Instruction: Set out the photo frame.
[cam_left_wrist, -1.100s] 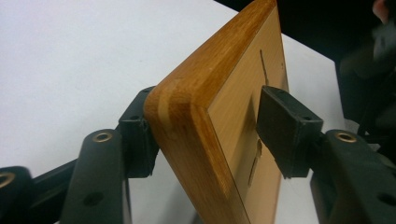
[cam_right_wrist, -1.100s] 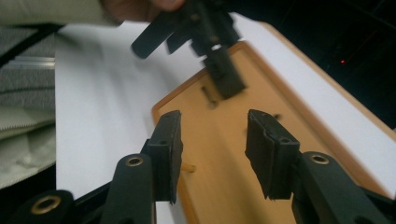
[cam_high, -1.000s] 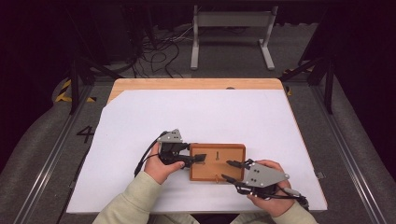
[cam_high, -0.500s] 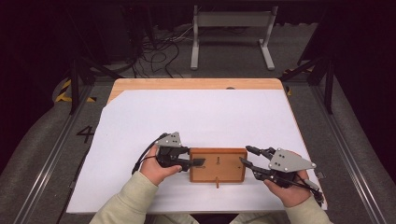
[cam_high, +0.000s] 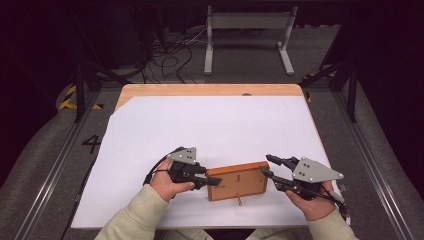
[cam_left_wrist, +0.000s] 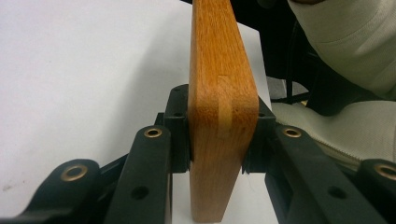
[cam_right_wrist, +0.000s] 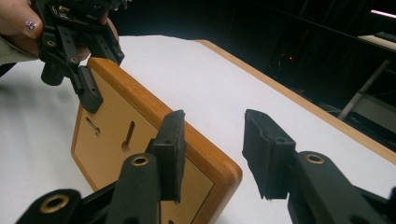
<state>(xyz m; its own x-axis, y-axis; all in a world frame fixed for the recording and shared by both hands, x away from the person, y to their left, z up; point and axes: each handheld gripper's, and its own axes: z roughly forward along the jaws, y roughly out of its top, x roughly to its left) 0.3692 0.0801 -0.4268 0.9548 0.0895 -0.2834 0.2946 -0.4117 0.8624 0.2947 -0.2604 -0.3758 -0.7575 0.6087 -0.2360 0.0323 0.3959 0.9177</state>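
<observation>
Left gripper (cam_high: 214, 181) just closing, clamped on wooden board's (cam_high: 237, 180) left end; right gripper (cam_high: 269, 166) released, beside right end.

black gripper (cam_high: 214, 181), cream sleeves (cam_high: 135, 215)

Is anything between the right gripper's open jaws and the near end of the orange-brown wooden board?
Nothing visible. The right gripper stands open at the orange-brown wooden board's right end, with white table cover around it. The left gripper has just closed on the board's other end.
</observation>
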